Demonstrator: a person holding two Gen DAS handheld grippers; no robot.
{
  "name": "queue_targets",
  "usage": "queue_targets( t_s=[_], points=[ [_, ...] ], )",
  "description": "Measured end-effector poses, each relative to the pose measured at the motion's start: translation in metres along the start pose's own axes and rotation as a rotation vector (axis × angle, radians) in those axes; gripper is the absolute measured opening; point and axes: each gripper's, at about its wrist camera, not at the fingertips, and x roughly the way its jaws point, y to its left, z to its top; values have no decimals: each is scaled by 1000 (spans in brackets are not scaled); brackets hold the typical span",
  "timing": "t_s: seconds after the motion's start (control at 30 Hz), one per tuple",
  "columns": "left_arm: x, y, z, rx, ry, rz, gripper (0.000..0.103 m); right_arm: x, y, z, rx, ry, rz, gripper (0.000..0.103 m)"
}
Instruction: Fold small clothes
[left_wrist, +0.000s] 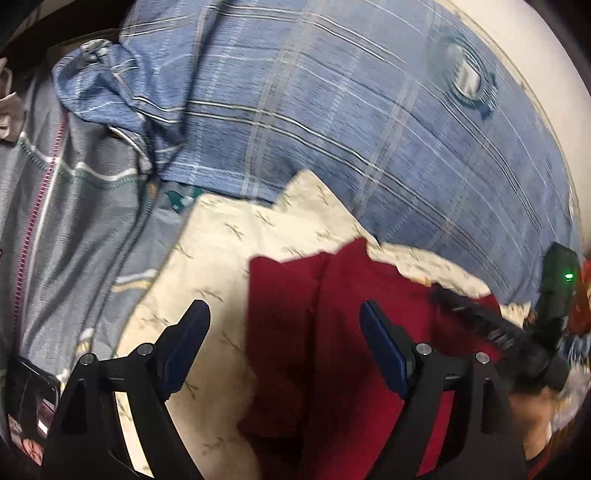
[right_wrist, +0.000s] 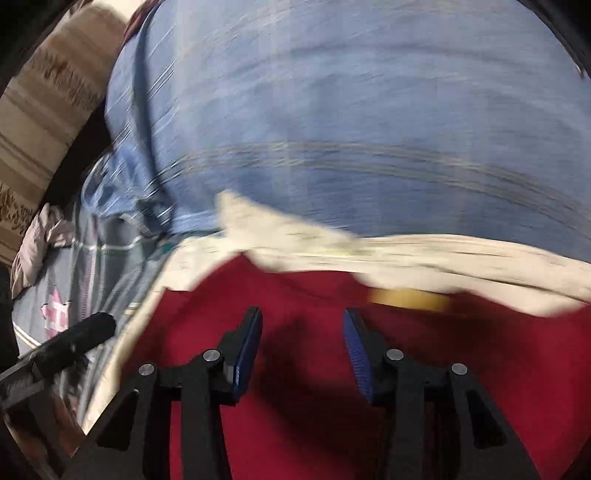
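A: Starting at the left, the left gripper (left_wrist: 284, 325) hangs with jaws wide apart and empty over the red cloth (left_wrist: 332, 332), which lies on the cream sheet (left_wrist: 221, 251).

B: And the right gripper (right_wrist: 303, 332)?

A: Half apart, nothing between. Best catch a near edge squarely. The cloth's length seems to run away from us; blur hides more.

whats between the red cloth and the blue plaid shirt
A cream patterned cloth lies between the dark red cloth and the blue plaid shirt, its edge overlapping the red; both wrist views show it.
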Motion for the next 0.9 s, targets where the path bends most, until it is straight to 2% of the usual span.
queue_targets(
  t_s=[0.1,0.17,0.2,0.23,0.27,0.3,0.47,0.63,0.73,0.83,0.9],
  points=[
    [3,-8,-10,29,27,-7,83,-29,-61,-6,86,-34,-138,50],
    [7,-11,-16,44,42,-3,83,-30,-105,-10,183,-6,-257,51],
    [11,-13,-20,53,53,9,83,-28,-120,-14,217,3,-282,51],
    [16,-14,-23,58,67,35,83,-24,-138,-18,264,19,-272,49],
    [23,-13,-26,57,88,62,83,-17,-157,-25,341,39,-220,48],
    [28,-12,-27,52,100,68,83,-16,-162,-28,373,24,-194,48],
    [30,-7,-30,35,112,67,84,-45,-135,-23,289,-42,-210,51],
    [22,-10,-32,52,97,74,84,-83,-101,-41,200,-63,-165,54],
    [16,-12,-34,63,83,78,84,-92,-93,-62,175,-46,-175,57],
    [9,-14,-36,70,66,86,84,-73,-100,-80,177,44,-219,59],
    [2,-16,-39,77,61,92,84,-78,-95,-80,179,30,-231,59]
  ],
)
